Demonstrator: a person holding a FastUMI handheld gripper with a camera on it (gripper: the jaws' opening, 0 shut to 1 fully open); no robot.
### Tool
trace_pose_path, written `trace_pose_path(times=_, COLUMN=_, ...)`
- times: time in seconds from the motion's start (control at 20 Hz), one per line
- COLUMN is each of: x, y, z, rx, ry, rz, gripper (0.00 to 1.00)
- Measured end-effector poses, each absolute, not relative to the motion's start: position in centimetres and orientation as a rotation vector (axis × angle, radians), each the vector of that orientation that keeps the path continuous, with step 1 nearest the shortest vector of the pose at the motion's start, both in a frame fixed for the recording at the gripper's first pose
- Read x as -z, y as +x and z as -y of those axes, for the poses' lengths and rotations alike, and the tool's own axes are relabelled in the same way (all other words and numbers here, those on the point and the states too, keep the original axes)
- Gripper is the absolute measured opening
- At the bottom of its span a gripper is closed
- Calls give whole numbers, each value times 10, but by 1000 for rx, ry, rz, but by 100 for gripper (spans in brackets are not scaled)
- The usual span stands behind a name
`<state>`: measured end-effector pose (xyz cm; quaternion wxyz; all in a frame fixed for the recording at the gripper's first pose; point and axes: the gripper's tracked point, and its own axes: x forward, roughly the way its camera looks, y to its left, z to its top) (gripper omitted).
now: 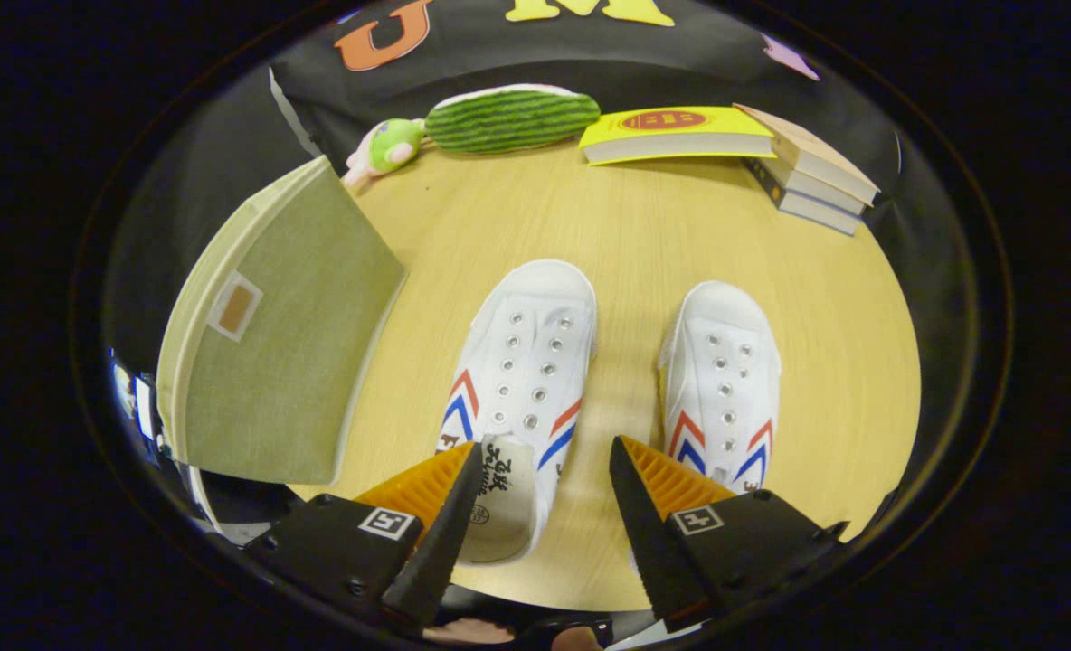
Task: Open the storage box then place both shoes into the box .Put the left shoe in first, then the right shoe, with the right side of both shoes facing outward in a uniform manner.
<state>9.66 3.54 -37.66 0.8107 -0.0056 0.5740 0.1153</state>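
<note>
— Which way do the shoes point?
— Both white canvas shoes with red and blue stripes, left one [522, 380] and right one [723, 384], lie lengthwise, toes far, side by side on the round wooden counter [626, 235].
— Around them?
— The closed green fabric storage box [273, 353] at left; a watermelon-striped plush [510, 118] and stacked books [811, 176] far.
— The tool [544, 479]?
— Wide open, empty, above the heels.

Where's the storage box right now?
In the gripper view, the storage box, lid closed, sits on the wooden table left of the two white shoes, beyond the open gripper and before the plush toy.
</note>
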Motion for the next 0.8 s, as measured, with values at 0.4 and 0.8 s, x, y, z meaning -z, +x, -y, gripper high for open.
trace_pose_path(times=0.4, x=392, y=102, z=-46, rx=-248, ry=125, rz=-1264, gripper=28)
trace_pose_path(times=0.8, x=373, y=99, z=-56, rx=-253, ry=402, rz=-1246, gripper=6)
